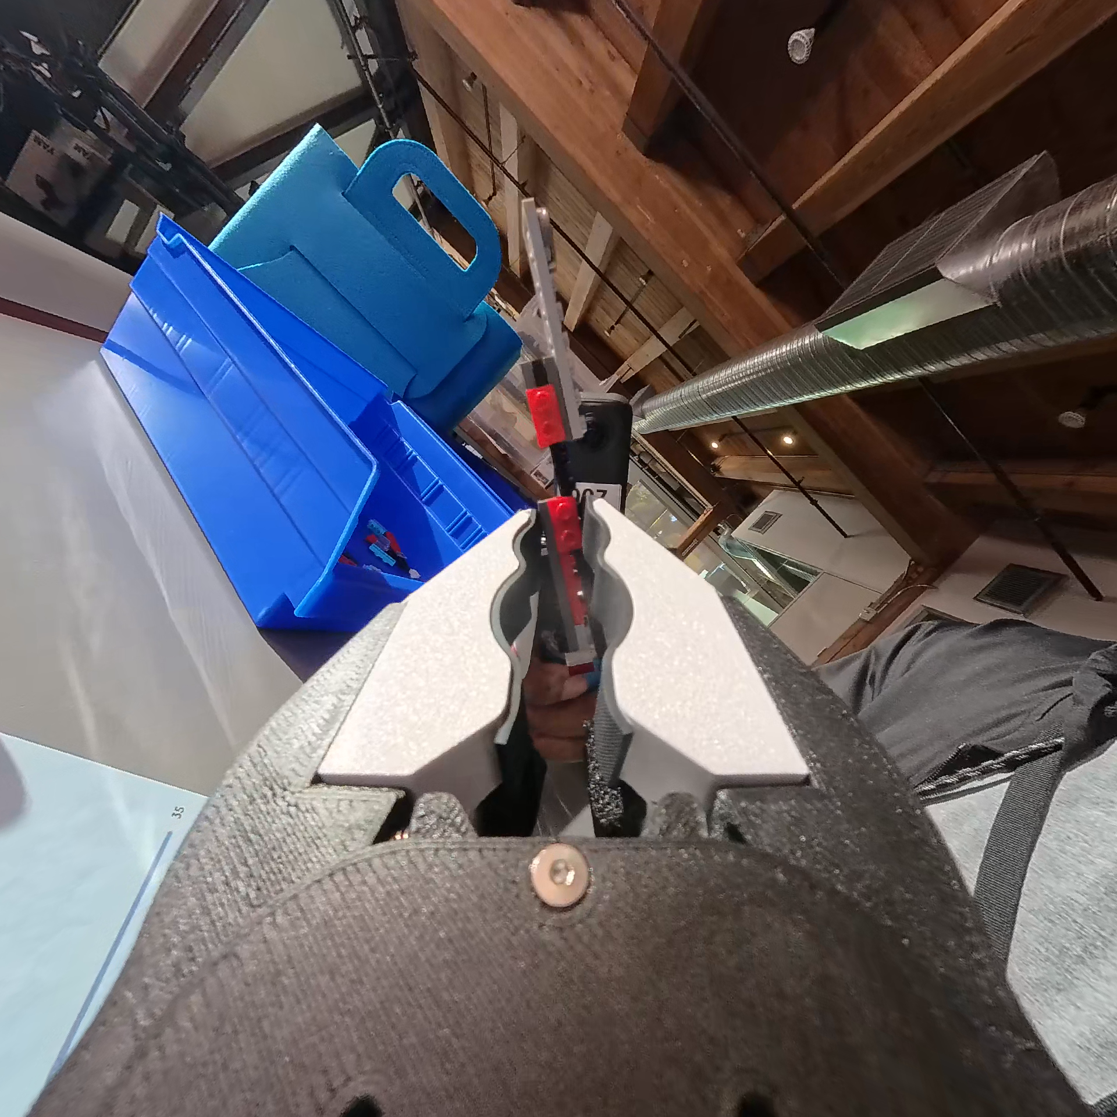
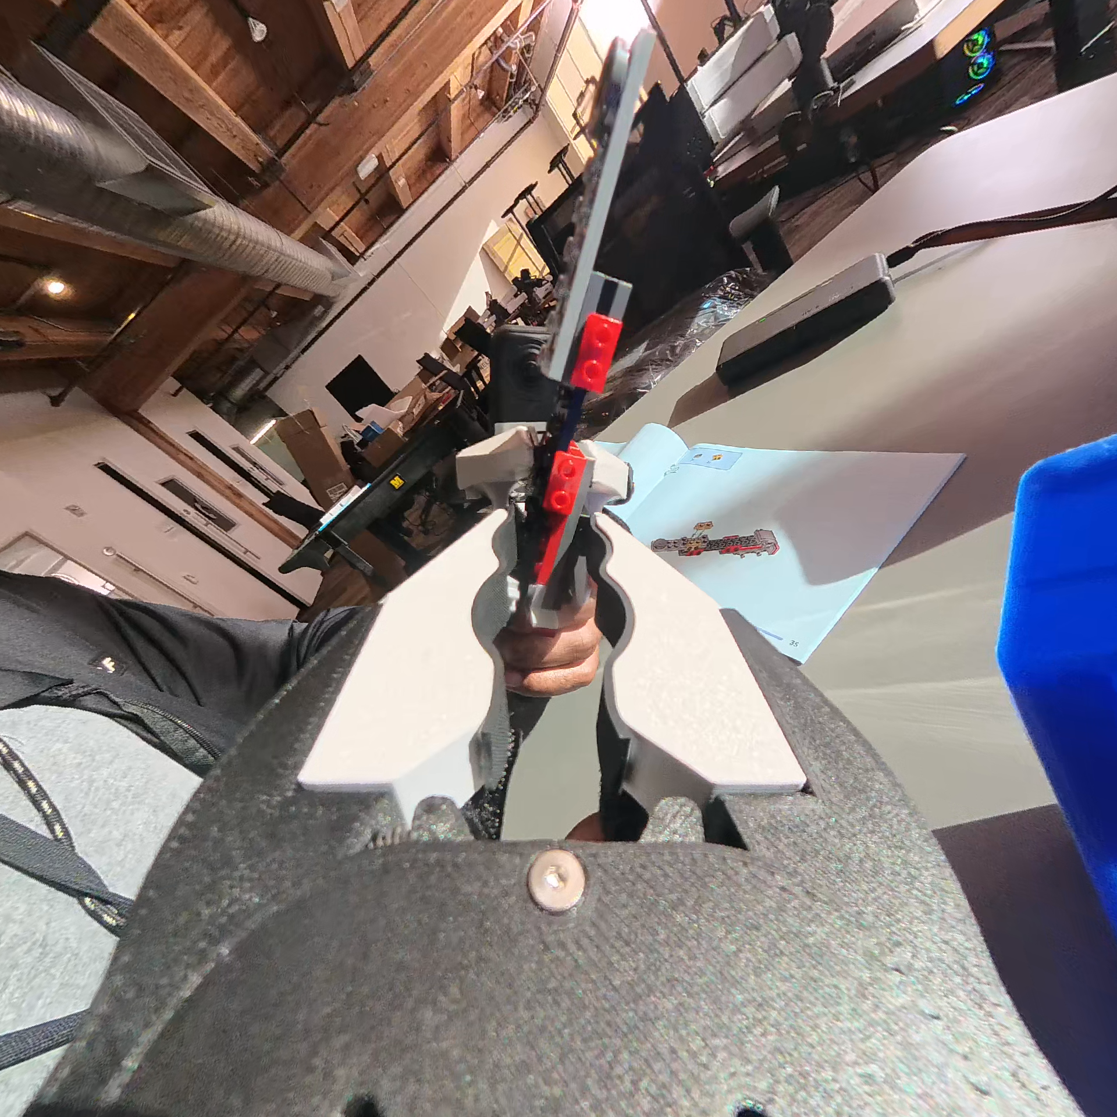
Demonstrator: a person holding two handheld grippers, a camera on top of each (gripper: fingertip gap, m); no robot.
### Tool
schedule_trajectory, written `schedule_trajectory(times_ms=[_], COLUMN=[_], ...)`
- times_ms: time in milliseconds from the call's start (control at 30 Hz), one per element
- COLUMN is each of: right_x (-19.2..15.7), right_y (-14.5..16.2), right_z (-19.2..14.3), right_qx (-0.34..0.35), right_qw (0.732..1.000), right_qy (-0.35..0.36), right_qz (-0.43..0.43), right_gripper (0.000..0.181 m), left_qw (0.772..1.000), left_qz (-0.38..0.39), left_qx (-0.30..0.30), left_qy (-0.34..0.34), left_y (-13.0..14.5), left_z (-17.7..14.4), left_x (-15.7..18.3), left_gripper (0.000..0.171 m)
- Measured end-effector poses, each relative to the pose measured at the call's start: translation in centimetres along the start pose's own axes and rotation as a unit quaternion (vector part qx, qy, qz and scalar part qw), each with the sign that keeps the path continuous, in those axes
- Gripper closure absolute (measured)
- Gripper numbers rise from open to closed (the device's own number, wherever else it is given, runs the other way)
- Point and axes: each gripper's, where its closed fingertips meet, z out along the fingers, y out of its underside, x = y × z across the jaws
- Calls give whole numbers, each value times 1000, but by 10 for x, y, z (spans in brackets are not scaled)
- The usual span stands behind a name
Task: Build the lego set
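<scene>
The lego assembly (image 1: 553,338) is a long grey plate with red bricks (image 1: 544,414) on it, held up in the air, edge-on to both cameras. My left gripper (image 1: 563,514) is shut on its lower part, over a red brick. In the right wrist view the same assembly (image 2: 595,350) runs up between my right gripper's (image 2: 553,520) fingers, which close on its lower end. The left gripper's white fingers (image 2: 489,462) grip it just beyond my right fingertips. A hand (image 2: 550,659) shows through the gap.
A blue bin (image 1: 254,435) with loose bricks (image 1: 381,550) and a blue felt bag (image 1: 387,272) stand on the white table. The open instruction booklet (image 2: 786,520) lies beside a black box (image 2: 804,329). A black camera (image 2: 520,375) stands behind the assembly. The tips of both grippers are at nearly the same place.
</scene>
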Motion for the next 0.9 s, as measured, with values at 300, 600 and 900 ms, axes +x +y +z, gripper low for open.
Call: schedule_trajectory(times_ms=[300,600,900], right_x=[-3,-9,2], right_y=[0,8,15], right_z=[-1,2,0], right_qx=[-2,-28,-52], right_qw=[1000,999,998], right_qy=[-11,-32,-13], right_qz=[7,17,38], right_gripper=[160,161,160], left_qw=[999,996,992], left_qz=[-23,-74,-115], left_qx=[-6,-37,-54], left_qy=[23,45,20], left_y=[-2,4,11], left_z=[1,1,-1], left_x=[5,8,-3], left_gripper=[157,152,158])
